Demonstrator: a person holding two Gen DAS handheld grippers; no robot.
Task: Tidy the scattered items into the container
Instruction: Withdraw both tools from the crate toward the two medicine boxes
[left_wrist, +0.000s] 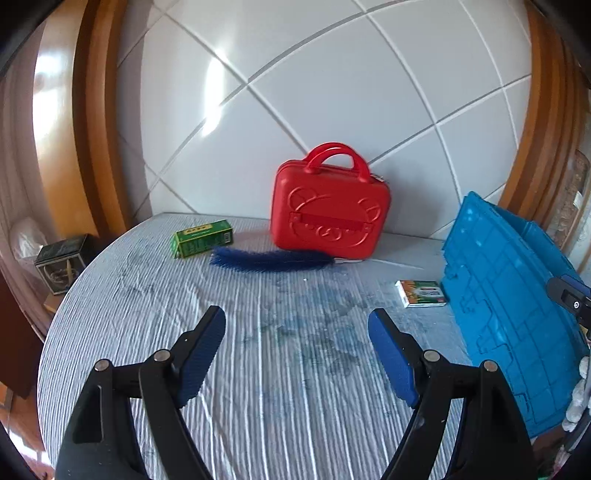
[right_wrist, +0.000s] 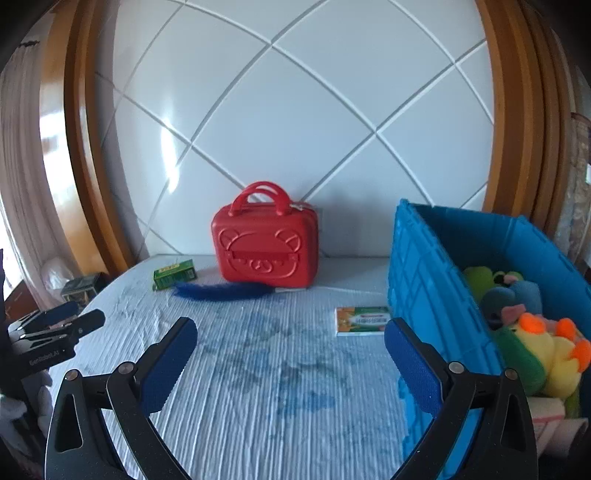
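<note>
Blue-padded jaws stand wide apart and hold nothing on both the left gripper and the right gripper, each hovering over the near part of the striped bedsheet. This looks like a pause between pickups: soft toys already lie in the blue crate at the right. Just beside its left wall lies a small white-and-orange box, probably the easiest next grab, calling for a short reach forward and a close across its narrow sides. Farther off lie a blue feather and a green box; the red case leans against the white quilted headboard, framed in wood.
</note>
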